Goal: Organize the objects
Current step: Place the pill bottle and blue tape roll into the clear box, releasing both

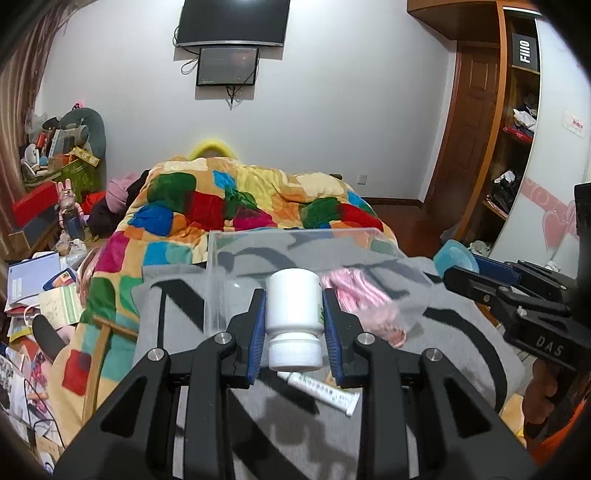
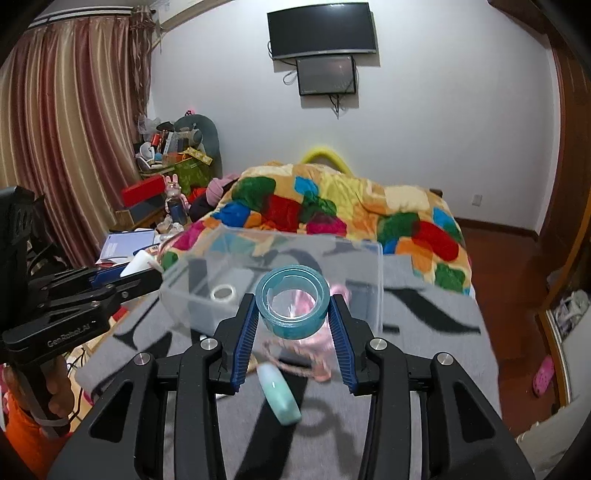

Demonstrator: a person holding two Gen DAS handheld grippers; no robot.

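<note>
Even indoor light from above, soft shadows on grey blanket (image 1: 461,332), strong fisheye bending at dark vignetted corners, slight motion blur on clear box (image 2: 280,258), glare on wall-mounted TV (image 1: 232,22).

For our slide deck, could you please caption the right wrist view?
Right gripper holds a teal tape roll before a clear plastic bin on the grey blanket.

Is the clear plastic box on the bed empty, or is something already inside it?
Not empty. Through the wall of the clear plastic box, the right wrist view shows one small whitish tape roll lying on its floor. Nothing else is visible inside.
</note>
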